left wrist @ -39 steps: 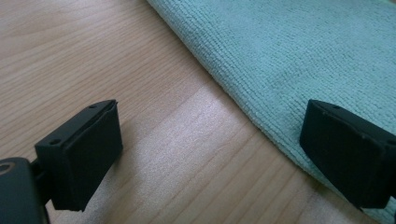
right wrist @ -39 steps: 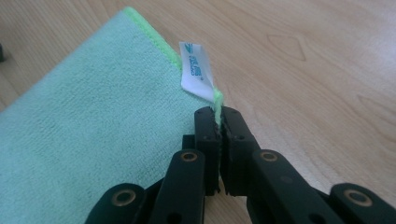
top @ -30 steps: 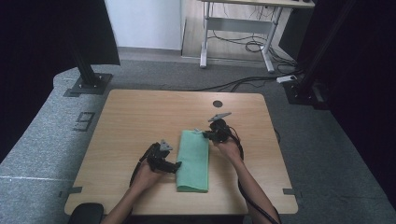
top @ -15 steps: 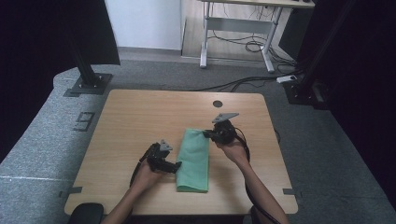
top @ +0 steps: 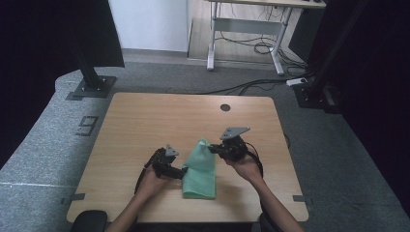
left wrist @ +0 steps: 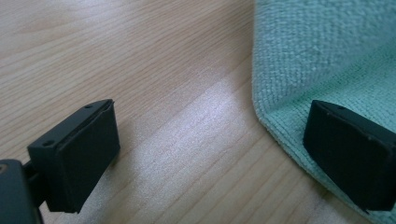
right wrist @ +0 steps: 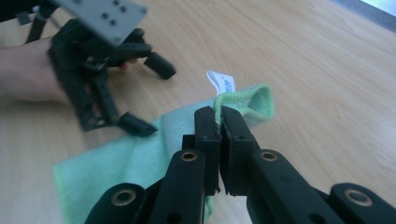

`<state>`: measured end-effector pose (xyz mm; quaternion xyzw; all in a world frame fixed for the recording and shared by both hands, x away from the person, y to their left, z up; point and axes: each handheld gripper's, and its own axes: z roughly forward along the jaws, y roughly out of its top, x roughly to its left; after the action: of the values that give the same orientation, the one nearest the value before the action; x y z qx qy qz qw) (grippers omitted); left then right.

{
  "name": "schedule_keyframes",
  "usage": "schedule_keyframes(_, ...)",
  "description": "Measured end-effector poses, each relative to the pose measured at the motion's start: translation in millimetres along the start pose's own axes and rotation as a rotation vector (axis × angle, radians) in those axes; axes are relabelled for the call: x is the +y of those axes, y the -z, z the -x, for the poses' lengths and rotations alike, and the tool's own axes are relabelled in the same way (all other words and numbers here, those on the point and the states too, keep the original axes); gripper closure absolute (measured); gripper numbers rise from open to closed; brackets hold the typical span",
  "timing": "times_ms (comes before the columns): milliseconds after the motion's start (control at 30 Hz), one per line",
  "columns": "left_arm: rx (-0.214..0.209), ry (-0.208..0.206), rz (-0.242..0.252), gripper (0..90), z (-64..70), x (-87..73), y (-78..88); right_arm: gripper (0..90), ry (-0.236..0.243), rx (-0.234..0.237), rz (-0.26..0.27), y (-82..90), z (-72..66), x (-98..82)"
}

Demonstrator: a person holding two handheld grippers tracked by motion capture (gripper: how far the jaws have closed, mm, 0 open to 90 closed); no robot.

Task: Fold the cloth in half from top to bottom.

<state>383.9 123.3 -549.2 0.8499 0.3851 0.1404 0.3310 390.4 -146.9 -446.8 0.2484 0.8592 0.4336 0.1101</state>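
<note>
Nearest the person, the left gripper [top: 175, 170] sat low at the wooden table [top: 145, 121] with its jaws wide, one pad over the green cloth [top: 200, 169] at its 9 o'clock edge, gripping nothing. The cloth lay near the table's 6 o'clock edge. Since a second earlier the right gripper [top: 212, 149], pinched tight on the cloth's far corner beside a white label [right wrist: 223, 82], had raised that corner off the wood at 12 o'clock; likely a fold or unfold was starting. Beyond, a dark hole [top: 225, 107] in the tabletop, then a desk frame [top: 246, 34] and cables [top: 251, 84]; nothing blocked the cloth
</note>
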Motion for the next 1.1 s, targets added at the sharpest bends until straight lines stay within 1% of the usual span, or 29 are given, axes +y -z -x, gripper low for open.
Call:
schedule_keyframes(167,0.009,0.006,-0.005,3.5,-1.4,1.3,-0.6,85.8,0.02,0.022,-0.011,3.6,-11.1,-8.9)
schedule_keyframes(333,0.009,0.009,-0.005,3.4,-1.7,1.5,-0.8,85.8,0.031,0.043,-0.036,0.6,-20.3,-24.0)
schedule_keyframes(367,0.009,0.009,-0.005,3.4,-1.7,1.5,-0.8,85.8,0.031,0.043,-0.036,0.6,-20.3,-24.0)
schedule_keyframes(400,0.009,0.009,-0.004,3.4,-1.7,1.5,-0.9,85.8,0.021,0.051,-0.047,-2.1,-22.7,-31.0)
schedule_keyframes(567,0.009,0.009,-0.003,3.4,-1.7,1.4,-0.9,85.7,0.006,0.081,-0.072,-11.2,-27.5,-48.6)
schedule_keyframes(800,0.008,0.008,-0.002,3.5,-1.9,1.1,-0.8,85.4,-0.01,0.11,-0.108,-19.8,-34.2,-66.1)
schedule_keyframes(967,0.003,0.007,-0.001,3.5,-2.4,1.2,-0.6,84.8,-0.009,0.1,-0.142,-22.7,-39.0,-77.4)
schedule_keyframes(1100,-0.011,0.005,-0.001,4.4,-4.2,1.5,0.6,84.2,-0.039,0.098,-0.144,-23.3,-39.3,-84.7)
